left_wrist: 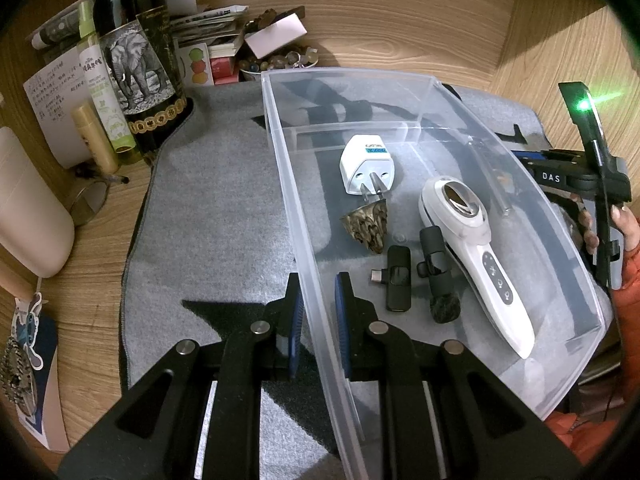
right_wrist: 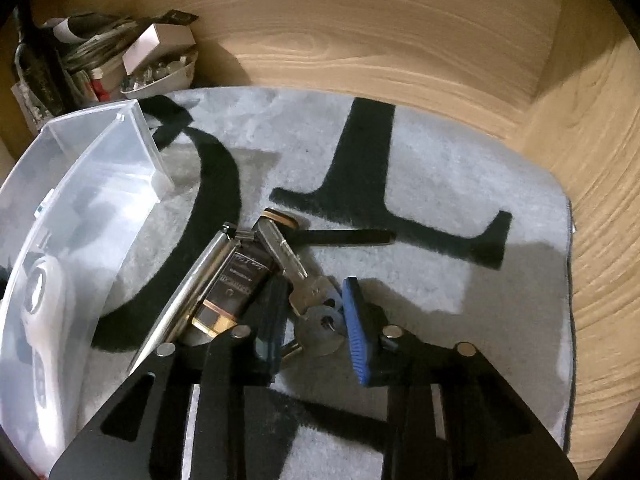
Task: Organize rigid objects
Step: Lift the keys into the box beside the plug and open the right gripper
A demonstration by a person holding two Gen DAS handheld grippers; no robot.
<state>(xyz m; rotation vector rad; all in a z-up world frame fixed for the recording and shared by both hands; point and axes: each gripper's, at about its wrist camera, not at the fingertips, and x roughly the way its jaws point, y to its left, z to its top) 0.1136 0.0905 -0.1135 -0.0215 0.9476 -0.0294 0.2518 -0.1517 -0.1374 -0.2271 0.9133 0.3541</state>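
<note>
The left gripper [left_wrist: 318, 300] fingers pinch the clear plastic bin's [left_wrist: 296, 216] thin, slippery wall. The right gripper [right_wrist: 316, 320] fingers spread around heavy, stiff metal keys [right_wrist: 320, 320]; grasp their flat bows.

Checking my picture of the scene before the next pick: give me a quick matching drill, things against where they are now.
Things:
1. white plug adapter
2. keys
3. dark wine bottle
4. left gripper

Places:
A. between the right gripper's open fingers, on the mat
B. astride the clear bin's near wall
C. inside the bin
D. standing left of the mat

Pairs: 1-C, 2-A, 3-D, 4-B
</note>
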